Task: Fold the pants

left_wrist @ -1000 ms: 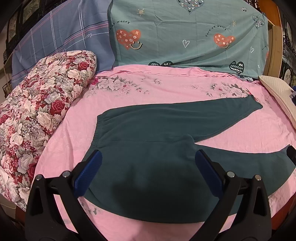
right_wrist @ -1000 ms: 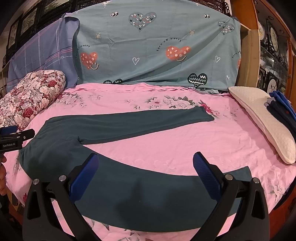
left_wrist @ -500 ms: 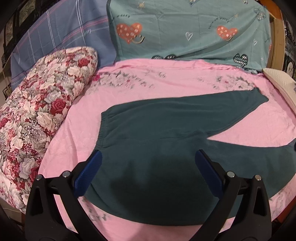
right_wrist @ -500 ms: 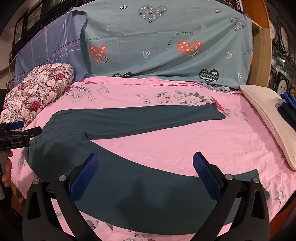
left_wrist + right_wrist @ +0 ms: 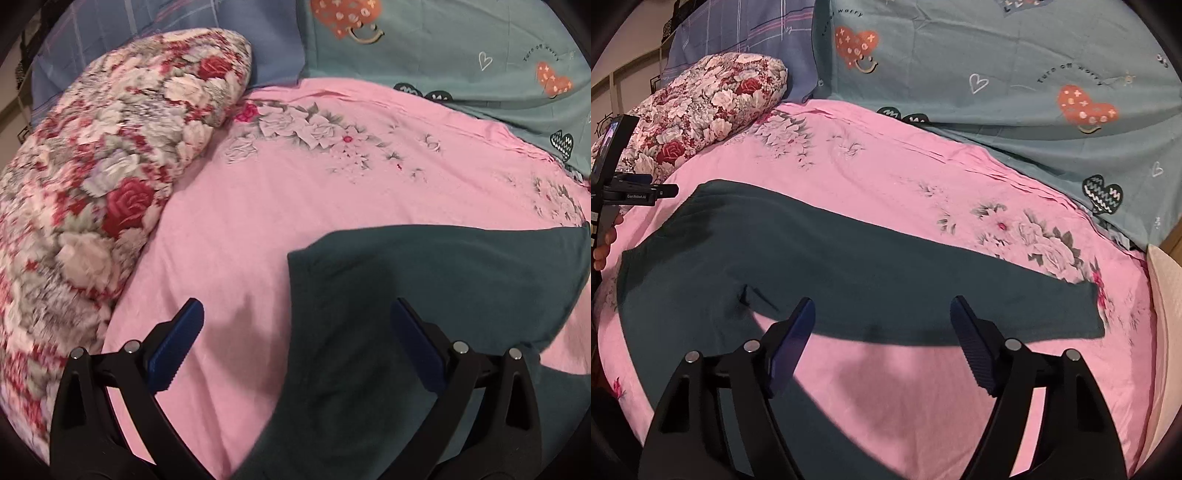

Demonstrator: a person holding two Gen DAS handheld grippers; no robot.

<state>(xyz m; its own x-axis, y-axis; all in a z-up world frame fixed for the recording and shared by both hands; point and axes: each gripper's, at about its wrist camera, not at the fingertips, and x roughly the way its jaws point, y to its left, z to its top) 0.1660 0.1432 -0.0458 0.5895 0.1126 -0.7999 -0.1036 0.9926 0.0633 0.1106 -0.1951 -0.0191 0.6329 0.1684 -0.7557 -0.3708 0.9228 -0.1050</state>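
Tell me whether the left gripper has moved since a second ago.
Yes. The left gripper has swung left toward the floral quilt: it was centred over the pants; now it straddles their waistband edge, jaws open.

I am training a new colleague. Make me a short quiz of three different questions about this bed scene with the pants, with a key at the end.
1. True or false: the dark green pants lie flat on the pink sheet, held by neither gripper.
2. Multiple choice: what lies at the left end of the bed? A) a floral quilt B) a laundry basket C) a chair
3. Short answer: how do the jaws of the left gripper and the right gripper stand?

Key:
1. True.
2. A.
3. Both open with nothing pinched; the right jaws have just been closing somewhat.
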